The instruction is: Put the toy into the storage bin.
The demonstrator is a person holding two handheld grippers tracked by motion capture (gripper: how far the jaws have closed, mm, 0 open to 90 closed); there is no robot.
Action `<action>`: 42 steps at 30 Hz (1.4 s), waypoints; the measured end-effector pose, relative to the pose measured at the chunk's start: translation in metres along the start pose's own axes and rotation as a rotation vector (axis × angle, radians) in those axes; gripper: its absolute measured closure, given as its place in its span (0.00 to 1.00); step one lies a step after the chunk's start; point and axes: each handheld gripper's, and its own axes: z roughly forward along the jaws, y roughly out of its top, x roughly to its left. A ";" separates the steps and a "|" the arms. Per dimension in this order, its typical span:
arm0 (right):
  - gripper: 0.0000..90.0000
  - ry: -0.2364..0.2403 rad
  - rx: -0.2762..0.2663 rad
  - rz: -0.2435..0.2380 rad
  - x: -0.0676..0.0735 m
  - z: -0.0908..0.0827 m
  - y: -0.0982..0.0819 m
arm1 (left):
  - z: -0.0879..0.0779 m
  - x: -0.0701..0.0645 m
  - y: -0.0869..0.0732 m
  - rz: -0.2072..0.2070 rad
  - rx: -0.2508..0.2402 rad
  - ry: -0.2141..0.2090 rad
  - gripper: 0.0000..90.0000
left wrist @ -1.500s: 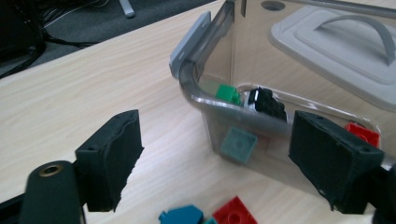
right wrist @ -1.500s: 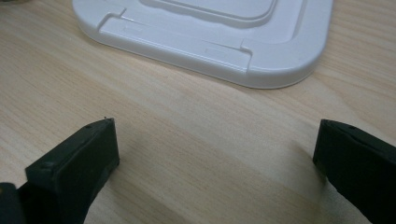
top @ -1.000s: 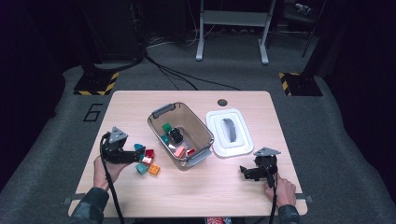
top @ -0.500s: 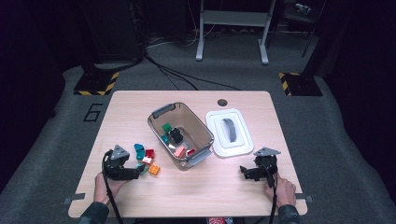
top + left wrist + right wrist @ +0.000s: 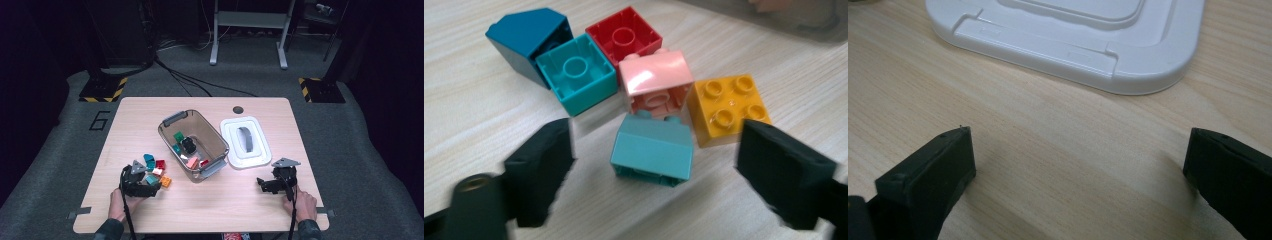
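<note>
One "6" point(image 5: 101, 120) marks the floor; left gripper point(image 5: 654, 165), closing, unclenched, straddles light-teal brick point(image 5: 652, 150).

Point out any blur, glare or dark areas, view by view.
High view: the table is evenly lit, the room around it very dark. Left gripper view: the bricks are sharp, the pink brick shows glare on its top face, and the near jaws are soft-edged. Right gripper view: the white lid looks bright and slightly soft, and the wood grain is clear.
</note>
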 end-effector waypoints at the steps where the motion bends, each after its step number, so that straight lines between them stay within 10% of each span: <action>1: 0.00 0.001 -0.001 0.000 0.000 0.000 0.000 | 0.000 -0.001 0.000 -0.002 -0.007 0.007 0.24; 13: 0.00 0.000 0.000 0.000 0.000 0.000 0.000 | 0.000 -0.003 -0.003 -0.002 -0.018 0.029 0.65; 42: 0.00 0.001 -0.001 0.000 0.000 0.000 0.000 | -0.032 0.017 0.007 -0.040 -0.048 0.039 0.65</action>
